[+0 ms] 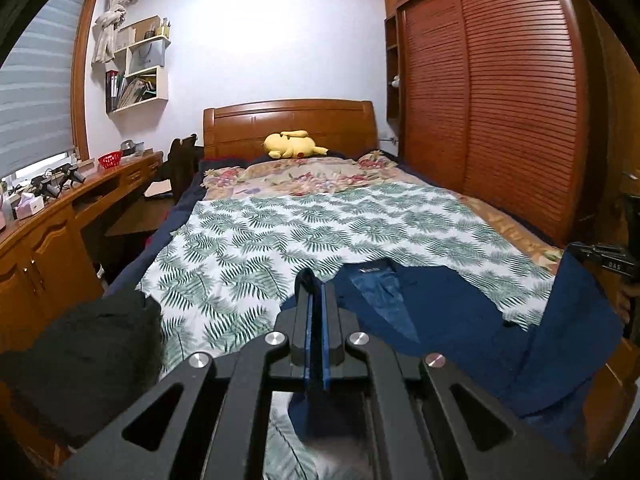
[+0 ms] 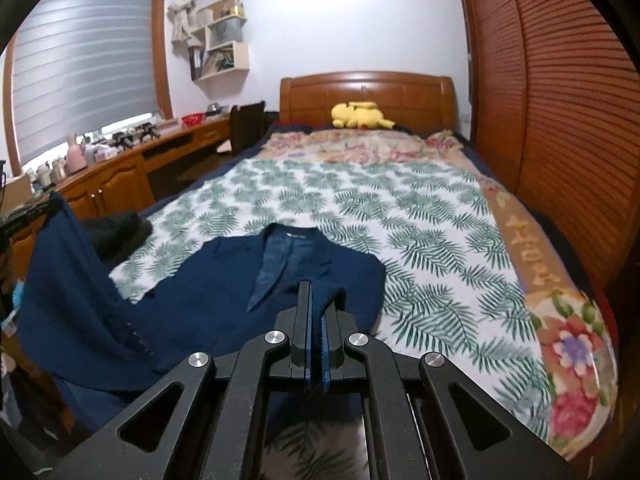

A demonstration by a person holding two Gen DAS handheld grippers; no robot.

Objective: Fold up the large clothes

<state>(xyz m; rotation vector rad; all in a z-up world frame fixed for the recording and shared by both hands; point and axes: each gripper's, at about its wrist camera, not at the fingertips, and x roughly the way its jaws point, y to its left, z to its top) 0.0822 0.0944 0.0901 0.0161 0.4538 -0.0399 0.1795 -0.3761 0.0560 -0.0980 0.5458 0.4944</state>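
Navy jacket (image 2: 208,280) pinched in left tongs (image 1: 316,284), right tongs (image 2: 316,292)

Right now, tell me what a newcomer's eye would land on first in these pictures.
The navy blazer lies spread at the near end of the bed, on a leaf-print sheet, collar toward the headboard. Each tool is shut on its fabric: the left tool and the right tool both pinch blue cloth between their fingers. A yellow plush toy lies against the wooden headboard at the far end.
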